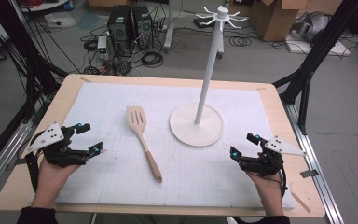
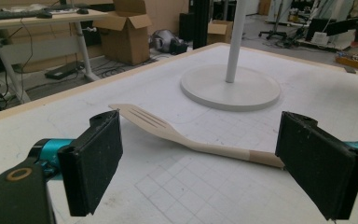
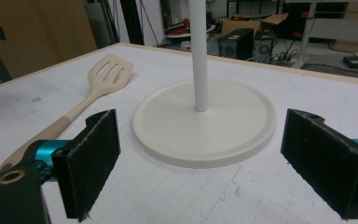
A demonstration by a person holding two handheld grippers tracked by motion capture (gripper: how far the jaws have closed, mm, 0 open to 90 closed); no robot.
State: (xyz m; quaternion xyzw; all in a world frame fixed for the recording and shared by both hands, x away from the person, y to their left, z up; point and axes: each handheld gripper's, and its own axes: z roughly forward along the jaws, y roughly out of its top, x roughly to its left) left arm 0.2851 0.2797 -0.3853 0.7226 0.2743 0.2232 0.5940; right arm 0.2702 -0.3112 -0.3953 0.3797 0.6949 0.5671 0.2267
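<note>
A slotted wooden spatula (image 1: 142,139) lies flat on the white mat, head toward the far side, handle toward the near edge. In the left gripper view the spatula (image 2: 168,130) stretches across just beyond the jaws. A white hanging stand (image 1: 197,122) with a round base, tall pole and hooked top (image 1: 221,16) stands right of the spatula. My left gripper (image 1: 89,138) rests at the mat's left side, open, nothing between its jaws. My right gripper (image 1: 243,145) sits at the right, open and empty, facing the stand's base (image 3: 205,123) with the spatula (image 3: 93,88) to its left.
The white gridded mat (image 1: 102,98) covers a wooden table (image 1: 65,88). Black frame legs (image 1: 307,70) rise at both sides. On the floor behind are computer towers (image 1: 129,23), cables and cardboard boxes (image 1: 272,18).
</note>
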